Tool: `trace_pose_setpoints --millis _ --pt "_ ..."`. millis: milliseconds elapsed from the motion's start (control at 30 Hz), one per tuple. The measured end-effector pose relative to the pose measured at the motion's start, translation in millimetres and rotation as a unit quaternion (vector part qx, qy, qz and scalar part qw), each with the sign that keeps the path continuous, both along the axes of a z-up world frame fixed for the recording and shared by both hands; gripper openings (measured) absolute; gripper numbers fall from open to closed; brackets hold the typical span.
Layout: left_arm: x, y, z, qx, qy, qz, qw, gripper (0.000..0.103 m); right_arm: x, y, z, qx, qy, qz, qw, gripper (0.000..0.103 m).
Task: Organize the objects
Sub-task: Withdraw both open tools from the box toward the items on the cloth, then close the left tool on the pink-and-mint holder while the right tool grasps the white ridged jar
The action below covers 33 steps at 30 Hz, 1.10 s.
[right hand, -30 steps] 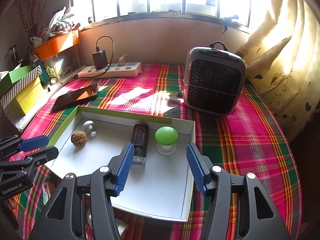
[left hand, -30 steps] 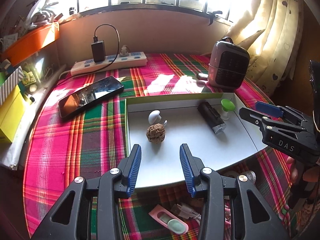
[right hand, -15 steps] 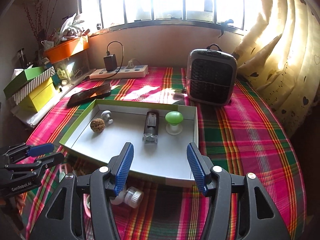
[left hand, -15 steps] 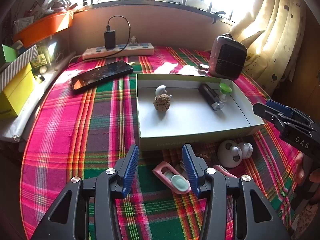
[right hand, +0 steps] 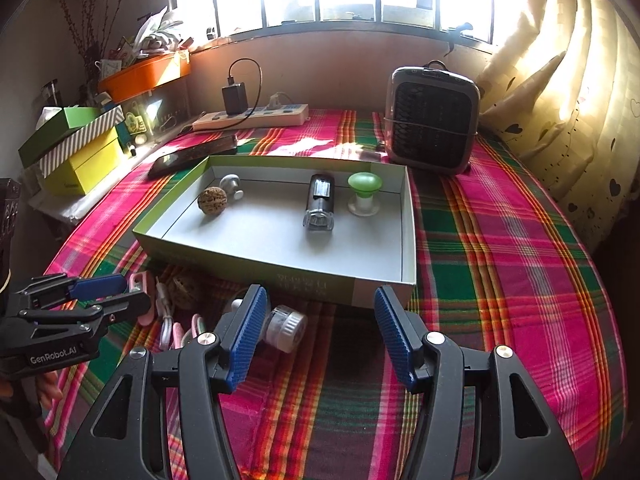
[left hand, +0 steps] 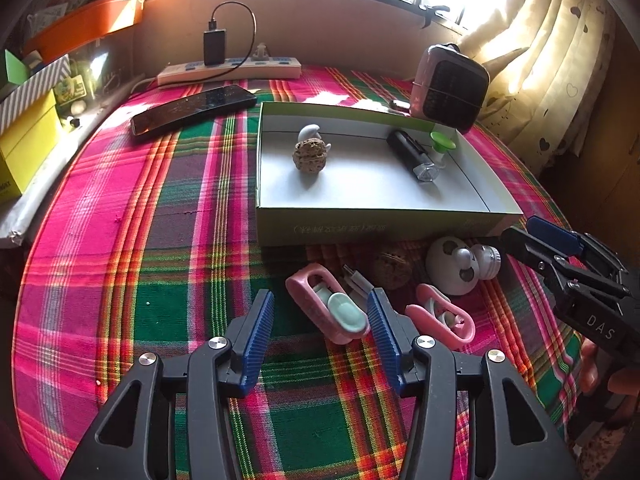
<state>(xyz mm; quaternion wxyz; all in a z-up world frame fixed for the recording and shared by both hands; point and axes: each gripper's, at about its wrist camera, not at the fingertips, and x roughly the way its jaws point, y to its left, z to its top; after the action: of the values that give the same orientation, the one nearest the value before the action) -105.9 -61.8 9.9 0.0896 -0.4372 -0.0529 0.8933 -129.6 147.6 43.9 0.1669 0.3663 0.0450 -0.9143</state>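
I judge the job about half done: a walnut, black lighter and green knob sit in the box, while my left tongs and right tongs, both apart and empty, hover over the pink clip and white cap left on the desk.

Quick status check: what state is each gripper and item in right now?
left gripper: open, empty, above the pink clip
right gripper: open, empty
box: lid off, holds four items
walnut: in box
black cylinder: lying in box
green knob: upright in box
second walnut: on cloth, outside box
charger: plugged into power strip
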Motion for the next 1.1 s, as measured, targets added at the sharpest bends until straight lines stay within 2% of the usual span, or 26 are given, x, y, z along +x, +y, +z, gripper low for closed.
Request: trace_pose_setpoints --millis 433,667,1100 --pt "2 5 -5 0.0 -0.012 -0.007 0.9999 0.049 2 3 -8 -0.004 -0.016 -0.007 1.0 0.057" --pt "-1 -5 -6 -0.022 -0.013 0.017 0.9995 0.049 3 -3 -12 0.0 -0.023 0.002 1.0 0.057" --pt "-5 -28 -8 -0.025 -0.011 0.035 0.999 0.049 -1 -6 -20 0.034 -0.035 -0.014 0.999 0.057"
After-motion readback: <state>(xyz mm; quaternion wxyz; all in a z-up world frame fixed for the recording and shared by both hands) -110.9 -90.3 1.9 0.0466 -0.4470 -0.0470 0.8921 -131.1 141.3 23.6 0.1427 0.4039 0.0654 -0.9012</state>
